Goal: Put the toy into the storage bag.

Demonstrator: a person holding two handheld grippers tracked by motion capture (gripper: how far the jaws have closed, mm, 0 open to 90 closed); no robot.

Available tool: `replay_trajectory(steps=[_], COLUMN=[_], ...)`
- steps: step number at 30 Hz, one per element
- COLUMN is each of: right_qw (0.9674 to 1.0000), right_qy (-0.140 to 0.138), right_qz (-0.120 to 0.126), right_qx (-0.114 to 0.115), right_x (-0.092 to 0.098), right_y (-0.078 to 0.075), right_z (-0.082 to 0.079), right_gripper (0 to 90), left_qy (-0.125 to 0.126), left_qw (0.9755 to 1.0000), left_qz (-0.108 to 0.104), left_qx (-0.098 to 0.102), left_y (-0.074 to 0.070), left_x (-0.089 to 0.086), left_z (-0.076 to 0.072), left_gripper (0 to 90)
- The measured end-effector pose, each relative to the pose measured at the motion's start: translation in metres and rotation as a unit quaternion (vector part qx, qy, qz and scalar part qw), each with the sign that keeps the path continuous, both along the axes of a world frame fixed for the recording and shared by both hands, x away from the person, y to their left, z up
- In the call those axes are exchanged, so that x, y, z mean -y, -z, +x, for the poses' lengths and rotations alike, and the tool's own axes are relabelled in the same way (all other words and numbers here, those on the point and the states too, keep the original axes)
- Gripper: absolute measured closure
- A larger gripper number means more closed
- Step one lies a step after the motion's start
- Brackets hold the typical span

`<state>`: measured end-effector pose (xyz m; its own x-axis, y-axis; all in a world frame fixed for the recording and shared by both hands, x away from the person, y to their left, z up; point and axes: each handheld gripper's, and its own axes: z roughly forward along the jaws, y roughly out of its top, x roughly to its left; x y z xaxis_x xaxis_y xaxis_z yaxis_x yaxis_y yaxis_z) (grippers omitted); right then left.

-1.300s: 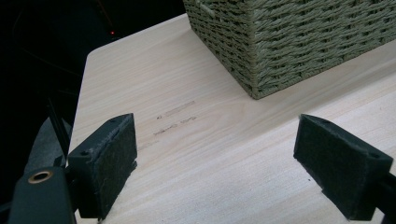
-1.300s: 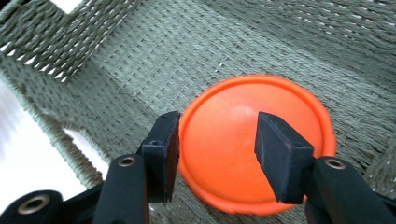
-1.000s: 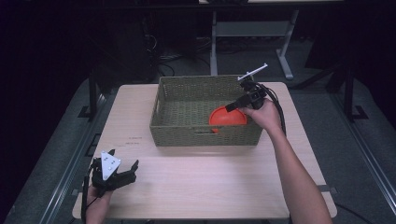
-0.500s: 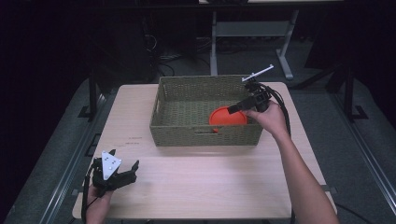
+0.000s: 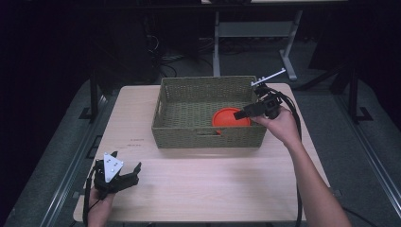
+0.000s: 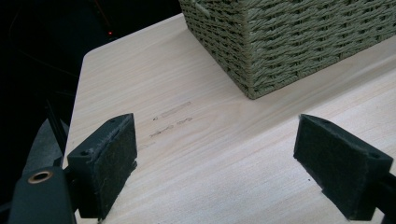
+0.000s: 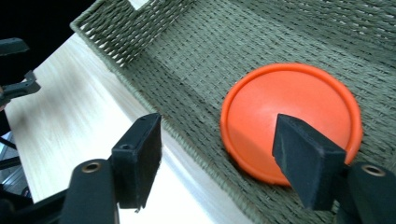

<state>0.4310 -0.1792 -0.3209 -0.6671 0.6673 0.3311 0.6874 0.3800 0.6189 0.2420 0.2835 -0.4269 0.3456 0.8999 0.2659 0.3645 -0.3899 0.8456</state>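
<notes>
An orange disc [image 5: 230,118] [image 7: 292,116] lies flat on the floor of the green woven basket [image 5: 208,138] [image 7: 140,42], toward its right front corner. My right gripper [image 5: 240,113] [image 7: 217,126] hovers over the basket's right end, just above the disc. Its jaws have just been opening and stand open, with no pad touching the disc. My left gripper [image 5: 118,166] [image 6: 215,135] rests on the wooden table [image 5: 213,189] near the front left corner. It is open with nothing between its pads [image 6: 109,163].
The basket stands at the back middle of the table, and its front corner [image 6: 252,88] is close ahead in the left gripper view. Faint pencil marks [image 6: 173,116] lie on the wood. A metal stand [image 5: 250,33] rises behind the table, with dark floor all around.
The orange disc was tilted up in the right gripper's jaws at the basket's right end; now it lies flat inside. The right gripper spread its jaws and drew back to the right. The left gripper kept still.
</notes>
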Motion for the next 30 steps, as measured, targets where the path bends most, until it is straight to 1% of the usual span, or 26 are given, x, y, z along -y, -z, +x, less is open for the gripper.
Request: replay_trajectory(steps=[1, 5, 7, 9, 13, 17, 19, 22, 23, 24, 25, 26, 28, 29, 30], right_qw=[1.0, 1.0, 0.9999, 0.9999, 0.9996, 0.9996, 0.9997, 0.9995, 0.9995, 0.9994, 0.9994, 0.9993, 0.9991, 0.9991, 0.9991], right_qy=[0.0, 0.001, 0.003, 0.004, 0.003, 0.002, -0.001, -0.003, -0.003, -0.004, -0.004, -0.005, -0.006, -0.006, -0.008], right_qz=[0.0, 0.005, 0.006, 0.007, 0.02, 0.02, 0.018, 0.023, 0.023, 0.024, 0.024, 0.026, 0.029, 0.029, 0.03], right_qx=[0.002, 0.005, 0.009, 0.012, 0.018, 0.019, 0.018, 0.022, 0.022, 0.025, 0.025, 0.028, 0.03, 0.03, 0.031], right_x=[0.001, 0.003, 0.005, 0.006, 0.01, 0.012, 0.014, 0.017, 0.017, 0.019, 0.019, 0.021, 0.024, 0.024, 0.026], right_y=[-0.001, -0.001, -0.001, -0.001, -0.001, 0.001, 0.002, 0.003, 0.003, 0.003, 0.003, 0.003, 0.004, 0.004, 0.004], right_z=[-0.004, -0.008, -0.012, -0.016, -0.025, -0.03, -0.036, -0.044, -0.044, -0.049, -0.049, -0.054, -0.06, -0.06, -0.065], right_gripper=[30.3, 28.7, 26.5, 26.3, 25.7, 25.1, 23.8, 23.8, 23.8, 23.8, 23.8, 23.8, 22.7, 22.7, 22.1], left_qy=[0.0, 0.0, 0.0, 0.0, 0.0, 0.001, 0.001, 0.0, 0.0, 0.001, 0.001, 0.001, 0.001, 0.001, 0.001], left_qw=[1.0, 1.0, 1.0, 1.0, 1.0, 1.0, 1.0, 1.0, 1.0, 1.0, 1.0, 1.0, 1.0, 1.0, 1.0], left_qz=[-0.001, -0.001, 0.0, 0.0, -0.001, -0.001, -0.002, 0.0, 0.0, -0.002, -0.002, -0.002, -0.001, -0.001, -0.001], left_qx=[0.0, 0.0, 0.0, 0.0, 0.0, 0.002, 0.001, 0.0, 0.0, 0.002, 0.002, 0.004, 0.004, 0.004, 0.002], left_y=[0.0, 0.0, 0.0, 0.0, 0.0, 0.001, 0.0, 0.0, 0.0, 0.0, 0.0, 0.001, 0.001, 0.001, 0.0], left_x=[0.0, 0.0, 0.0, 0.0, 0.001, 0.001, 0.001, 0.001, 0.001, 0.001, 0.001, 0.002, 0.002, 0.002, 0.002], left_z=[0.0, 0.0, 0.0, 0.0, 0.0, 0.0, 0.0, 0.0, 0.0, 0.0, 0.0, 0.0, 0.0, 0.0, 0.0], left_gripper=[12.8, 12.8, 12.8, 12.8, 12.8, 12.9, 12.8, 12.8, 12.8, 12.8, 12.8, 12.8, 12.8, 12.8, 12.8])
